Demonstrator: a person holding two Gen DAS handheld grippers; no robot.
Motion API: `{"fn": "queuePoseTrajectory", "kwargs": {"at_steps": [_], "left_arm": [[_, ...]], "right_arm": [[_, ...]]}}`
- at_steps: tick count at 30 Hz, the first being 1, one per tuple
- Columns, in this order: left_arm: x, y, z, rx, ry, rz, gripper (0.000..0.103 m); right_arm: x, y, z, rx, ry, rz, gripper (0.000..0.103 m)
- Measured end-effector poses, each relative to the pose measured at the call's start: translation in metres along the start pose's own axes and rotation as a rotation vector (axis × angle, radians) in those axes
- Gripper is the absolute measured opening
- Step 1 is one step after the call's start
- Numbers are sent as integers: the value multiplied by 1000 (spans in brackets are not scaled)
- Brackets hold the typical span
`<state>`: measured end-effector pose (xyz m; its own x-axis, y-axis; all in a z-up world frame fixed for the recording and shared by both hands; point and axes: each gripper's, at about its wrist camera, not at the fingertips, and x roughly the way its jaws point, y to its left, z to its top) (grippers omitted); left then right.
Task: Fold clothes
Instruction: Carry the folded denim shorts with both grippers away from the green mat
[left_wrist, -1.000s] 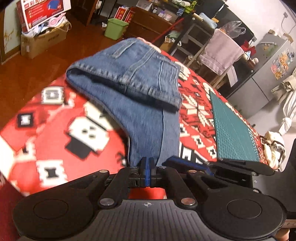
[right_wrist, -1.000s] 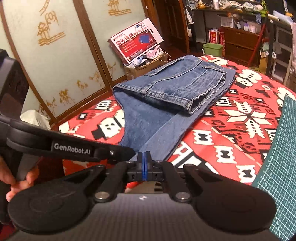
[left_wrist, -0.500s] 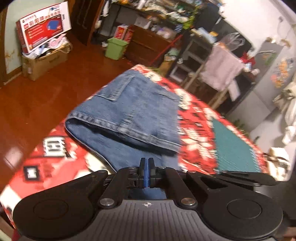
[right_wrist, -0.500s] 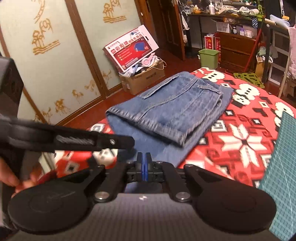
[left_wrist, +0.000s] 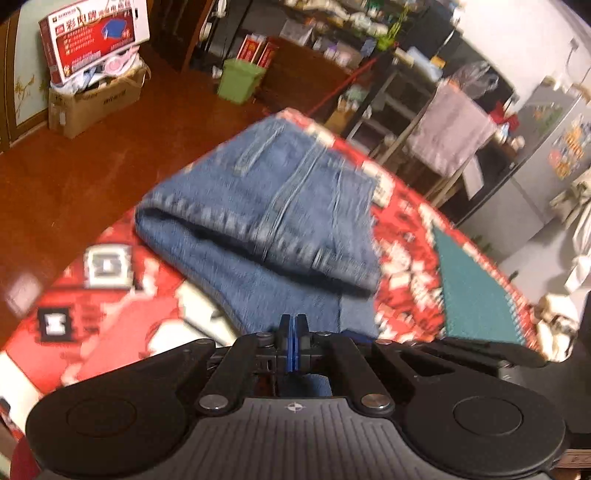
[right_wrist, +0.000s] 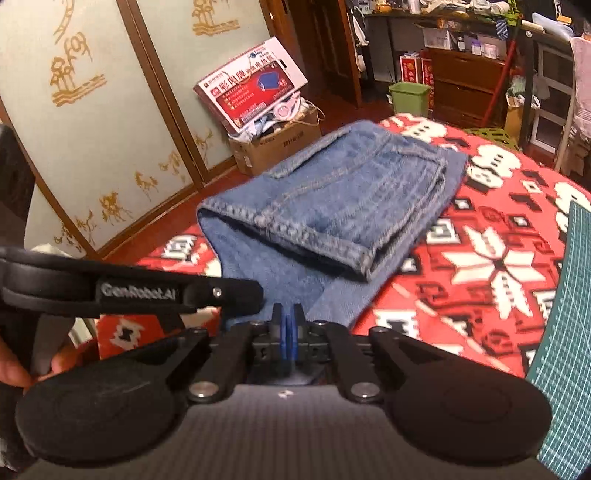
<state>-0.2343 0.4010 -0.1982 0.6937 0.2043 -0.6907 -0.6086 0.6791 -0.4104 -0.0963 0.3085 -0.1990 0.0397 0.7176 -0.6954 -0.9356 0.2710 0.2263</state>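
both hand-held grippers have carried the leg end up and in toward the folded top since a second ago, so less blue trails ahead of them. the left hand-held gripper (left_wrist: 293, 328) and right hand-held gripper (right_wrist: 287, 320) each sit pressed together, pinching the near edge side by side to keep it straight. the jeans (right_wrist: 332, 206) lie on the table (right_wrist: 498, 266), waist half doubled over, beside the mat (left_wrist: 476, 299), probably one fold short.

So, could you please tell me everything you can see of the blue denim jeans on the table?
The blue denim jeans lie partly folded on the red patterned tablecloth: the waist half, with its stitched back pocket and pale seams, is doubled over a single lower layer that runs toward the cameras. Both the left hand-held gripper and the right hand-held gripper are shut on that near end.
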Motion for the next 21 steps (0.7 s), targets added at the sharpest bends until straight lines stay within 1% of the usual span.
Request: {"fn": "queuePoseTrajectory", "kwargs": {"at_steps": [3, 6, 9, 13, 18, 19, 21], "left_arm": [[5, 9, 15, 2, -29, 45, 1], [17, 22, 22, 6, -4, 124, 1], [17, 34, 21, -20, -1, 107, 2], [11, 31, 15, 16, -6, 138, 3], [4, 32, 13, 7, 12, 157, 2], [3, 33, 15, -3, 14, 142, 1], [-1, 33, 20, -16, 7, 100, 1]], "right_arm": [[11, 4, 12, -11, 2, -3, 5], [24, 5, 21, 0, 15, -7, 5], [33, 4, 21, 3, 17, -8, 5], [35, -1, 11, 3, 20, 2, 3], [22, -9, 7, 21, 25, 10, 3], [17, -11, 9, 31, 18, 12, 5], [5, -17, 14, 46, -16, 19, 5]]}}
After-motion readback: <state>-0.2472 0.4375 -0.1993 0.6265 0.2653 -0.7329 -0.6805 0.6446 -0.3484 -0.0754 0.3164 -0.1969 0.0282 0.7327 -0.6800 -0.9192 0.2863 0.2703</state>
